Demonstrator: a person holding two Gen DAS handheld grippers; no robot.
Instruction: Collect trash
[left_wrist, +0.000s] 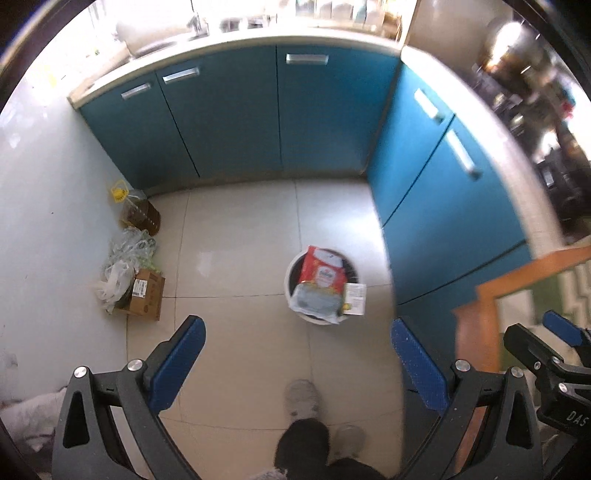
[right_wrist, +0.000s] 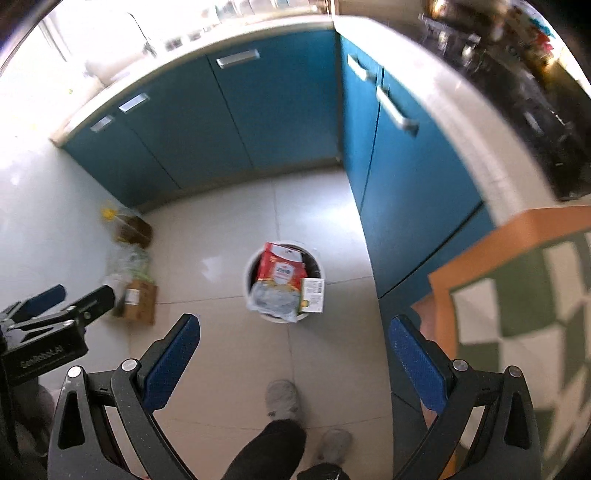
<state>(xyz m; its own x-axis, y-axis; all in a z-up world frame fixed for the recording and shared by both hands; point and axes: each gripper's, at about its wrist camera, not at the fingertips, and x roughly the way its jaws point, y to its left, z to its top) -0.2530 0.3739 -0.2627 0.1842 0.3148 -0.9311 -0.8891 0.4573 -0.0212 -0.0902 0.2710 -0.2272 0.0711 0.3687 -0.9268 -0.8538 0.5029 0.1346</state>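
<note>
L gripper (left_wrist: 297, 363): jaws spread wide, nothing between, held high over floor.
R gripper (right_wrist: 293, 360): same, jaws released, empty.
Trash bin (left_wrist: 293, 266): white, round, center frame on tiled floor (left_wrist: 240, 236); stuffed w/ red-white package (left_wrist: 323, 271), small carton (left_wrist: 355, 299) at its right rim.
Left edge: cardboard box (left_wrist: 147, 295), plastic bags (left_wrist: 127, 254), oil jug (left_wrist: 140, 212) along wall.
Top: blue cabinets (left_wrist: 236, 110).

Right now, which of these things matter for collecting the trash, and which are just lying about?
For the job:
- bin, white, on the floor
- red packet sticking out of it
- small carton at its rim
- left gripper and right gripper, both open, holding nothing

Lying about:
- oil jug
- plastic bags
- cardboard box
- blue cabinets
</note>
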